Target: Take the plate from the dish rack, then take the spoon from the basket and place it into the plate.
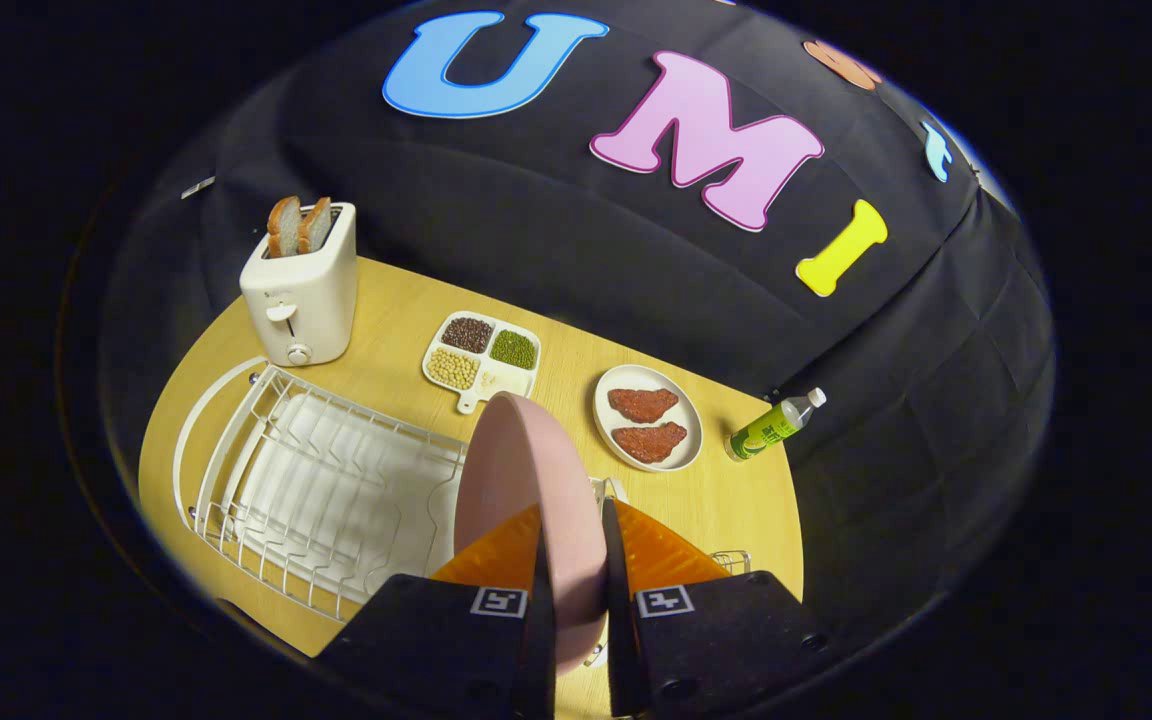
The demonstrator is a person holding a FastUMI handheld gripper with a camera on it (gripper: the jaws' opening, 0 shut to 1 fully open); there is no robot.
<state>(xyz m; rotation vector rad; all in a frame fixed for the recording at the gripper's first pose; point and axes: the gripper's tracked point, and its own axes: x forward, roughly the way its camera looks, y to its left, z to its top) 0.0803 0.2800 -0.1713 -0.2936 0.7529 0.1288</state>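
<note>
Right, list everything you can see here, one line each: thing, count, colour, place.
plate: one, pink, held on edge between the fingers, above the dish rack's end.
dish rack: one, white wire, on the table beside the toaster.
toaster: one, white, two bread slices in it, beyond the rack.
divided tray: one, white, beans and seeds, beyond the plate.
oval dish: one, white, two reddish pieces on it, beside the tray.
bottle: one, green, lying past the oval dish.
table: one, light wood.
gripper: one, fingers pressed on the plate.
</note>
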